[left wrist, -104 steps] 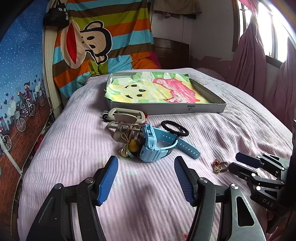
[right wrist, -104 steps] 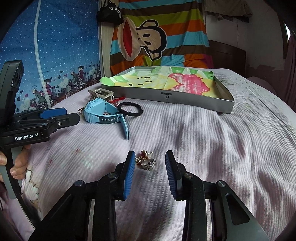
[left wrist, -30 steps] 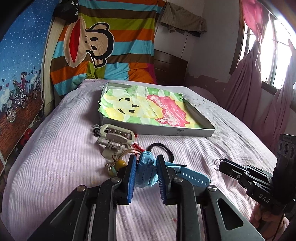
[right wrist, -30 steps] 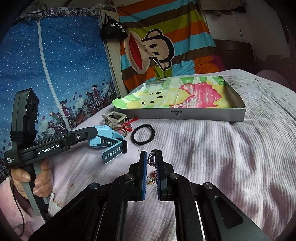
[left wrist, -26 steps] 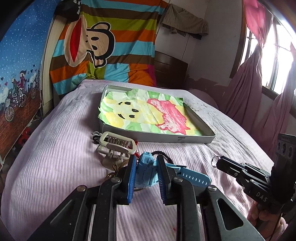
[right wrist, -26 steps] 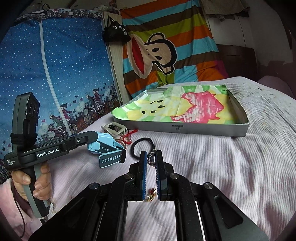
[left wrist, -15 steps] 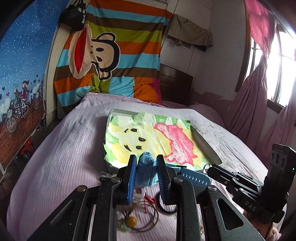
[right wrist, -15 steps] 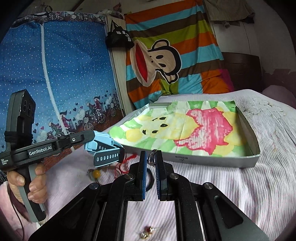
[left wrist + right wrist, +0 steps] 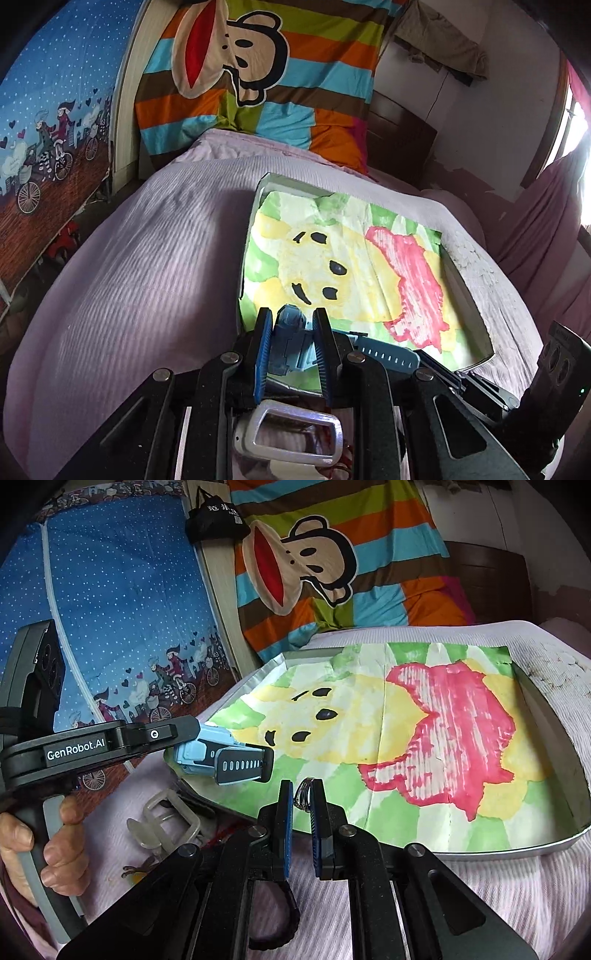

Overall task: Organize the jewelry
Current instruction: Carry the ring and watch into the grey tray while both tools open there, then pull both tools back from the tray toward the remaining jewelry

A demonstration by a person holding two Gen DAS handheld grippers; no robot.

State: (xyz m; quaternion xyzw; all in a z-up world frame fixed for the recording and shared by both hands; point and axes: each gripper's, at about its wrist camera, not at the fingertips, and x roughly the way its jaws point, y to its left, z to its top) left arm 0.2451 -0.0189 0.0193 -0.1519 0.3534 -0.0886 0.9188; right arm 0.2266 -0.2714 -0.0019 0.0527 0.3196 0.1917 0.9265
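Left wrist view, fingers clamping blue watch, strap trailing right, right fingers pinching ring

The left tool clamps a blue watch over the tray's six-o'clock edge; the right tool reaches in from four o'clock.
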